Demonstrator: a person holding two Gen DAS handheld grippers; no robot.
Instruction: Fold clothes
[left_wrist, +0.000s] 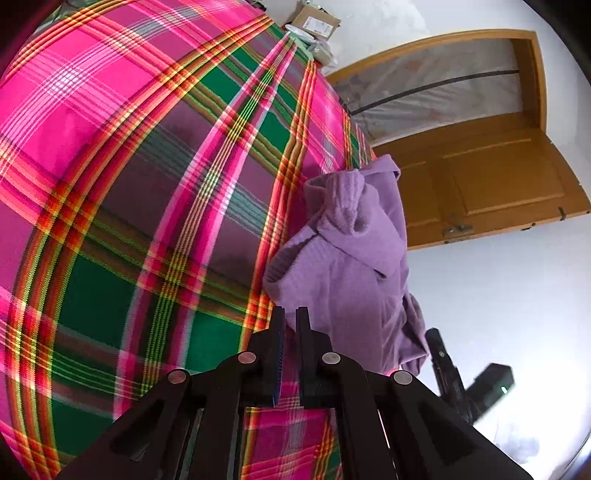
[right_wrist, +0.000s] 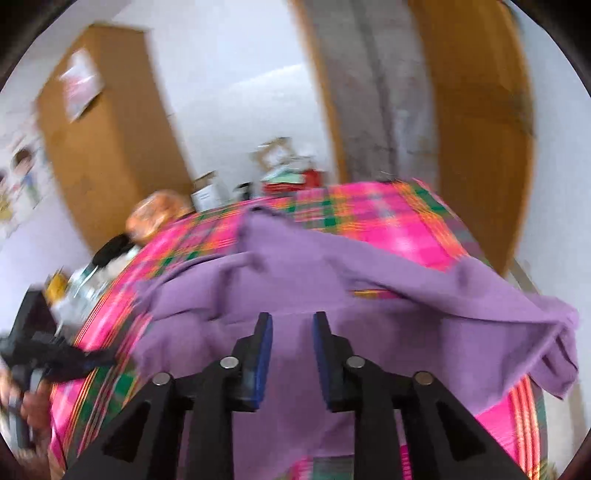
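Barely begun, by the look of it. No neat fold to be seen anywhere on the purple knit sweater (left_wrist: 354, 258): lies crumpled ahead and just to the right of the left gripper (left_wrist: 290, 321), bunched at the far end into a ribbed lump (a cuff or collar, hard to say which) and trailing back toward the near right, over the edge of the pink-and-green plaid cover (left_wrist: 129, 166).

Left gripper: jaws drawn nearly together, only a thin gap between them, nothing caught there, plaid showing beneath the tips. Sits beside the sweater's near hem rather than on it.

Right gripper (right_wrist: 291, 321): jaws parted moderately, hovering over the sweater, purple cloth spreading beneath and ahead of the tips and running off to the right into a hanging corner. No fabric pinched between the pads as far as the blurred view allows; whether the tips touch the knit cannot be told.

Left to do, judging from this: practically everything. Spreading the sweater flat on the cover, squaring the body, bringing the sleeves in, then folding it over.
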